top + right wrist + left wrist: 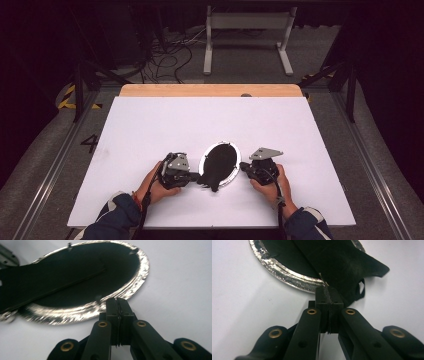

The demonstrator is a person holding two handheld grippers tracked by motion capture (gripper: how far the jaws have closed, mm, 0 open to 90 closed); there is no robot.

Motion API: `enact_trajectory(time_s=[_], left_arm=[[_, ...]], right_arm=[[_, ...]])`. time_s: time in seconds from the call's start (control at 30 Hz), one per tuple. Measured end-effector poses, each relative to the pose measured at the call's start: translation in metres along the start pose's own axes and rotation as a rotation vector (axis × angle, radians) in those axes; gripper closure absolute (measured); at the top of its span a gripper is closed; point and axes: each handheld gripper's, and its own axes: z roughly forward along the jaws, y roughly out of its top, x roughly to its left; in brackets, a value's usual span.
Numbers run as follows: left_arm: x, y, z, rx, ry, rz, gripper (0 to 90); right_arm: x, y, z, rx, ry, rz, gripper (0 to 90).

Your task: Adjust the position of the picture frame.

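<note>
My left gripper [199, 178] lies low on the white table [150, 130], its jaws pressed together at the near-left edge of the black cloth pouch [219, 162]. In the left gripper view the closed tips [329, 293] meet the dark fabric [342, 262] just where it overhangs the shiny oval silver-rimmed tray [284, 277]; whether a fold is pinched between them I cannot tell. My right gripper [244, 167] sits at about three o'clock from the tray [235, 167], jaws together. In the right gripper view its tips [116, 301] stand just beside the foil-like rim [135, 287], at about five o'clock on the oval. The pouch [75, 282] lies across the tray near the table's middle, closer to my edge.
</note>
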Motion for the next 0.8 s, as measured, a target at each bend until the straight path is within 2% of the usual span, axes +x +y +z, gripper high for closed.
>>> enact_trajectory(time_s=[0.1,0.17,0.27,0.4,0.47,0.5,0.53,0.8], left_arm=[[-0.003,-0.005,-0.003,-0.011,-0.021,-0.029,89.4],[-0.007,-0.004,-0.003,0.001,-0.011,-0.014,88.9],[-0.009,-0.003,-0.001,0.0,-0.021,-0.013,89.7],[-0.011,-0.003,0.001,-0.015,-0.011,-0.027,89.7],[-0.014,-0.001,0.003,-0.018,0.018,-0.026,89.8],[-0.014,-0.001,0.003,-0.018,0.018,-0.026,89.8],[-0.014,0.0,0.004,-0.015,0.036,-0.018,89.8],[-0.015,0.002,0.007,-0.02,0.049,-0.027,89.7]], right_arm=[[0.011,-0.008,-0.008,0.004,0.045,-0.022,89.1],[0.014,-0.008,-0.008,0.007,0.049,-0.031,89.7],[0.014,-0.007,-0.006,0.002,0.06,-0.017,90.0],[0.014,-0.005,-0.004,0.0,0.05,-0.002,90.0],[0.017,-0.002,0.001,-0.004,0.017,-0.028,90.0],[0.017,-0.002,0.001,-0.004,0.017,-0.028,90.0],[0.017,-0.001,0.002,-0.005,0.012,-0.025,90.0],[0.01,0.005,0.007,-0.006,0.001,-0.017,90.0]])
